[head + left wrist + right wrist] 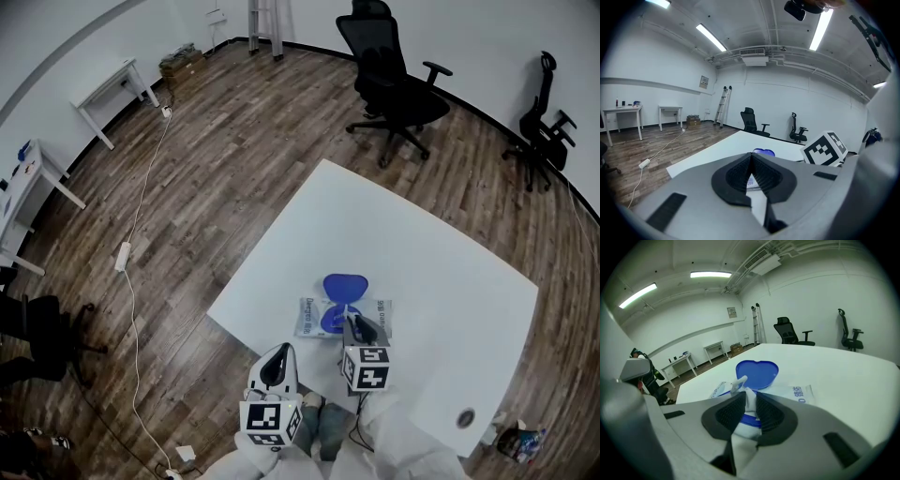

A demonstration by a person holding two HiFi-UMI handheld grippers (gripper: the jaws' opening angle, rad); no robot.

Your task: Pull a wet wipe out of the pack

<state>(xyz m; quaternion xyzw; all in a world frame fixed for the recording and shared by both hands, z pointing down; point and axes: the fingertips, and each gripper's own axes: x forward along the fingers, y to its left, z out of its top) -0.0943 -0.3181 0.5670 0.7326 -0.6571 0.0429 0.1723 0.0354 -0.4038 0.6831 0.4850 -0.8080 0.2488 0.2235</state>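
The wet wipe pack (pixel 312 317) lies flat near the front edge of the white table (pixel 450 272), its blue lid (pixel 345 286) flipped open. My right gripper (pixel 360 327) sits right over the pack's opening. In the right gripper view its jaws (pixel 751 398) are pinched on a white wet wipe (pixel 740 383) that sticks up out of the opening, in front of the raised lid (pixel 757 373). My left gripper (pixel 278 362) hangs off the table's front edge, left of the pack. In its own view the left gripper (pixel 751 158) has its pads meeting, with nothing between them.
A small round disc (pixel 465 418) lies at the table's front right corner. A black office chair (pixel 394 89) stands beyond the table, another (pixel 544 127) at the far right. A white cable (pixel 131 281) runs over the wooden floor at left, near white desks (pixel 112 89).
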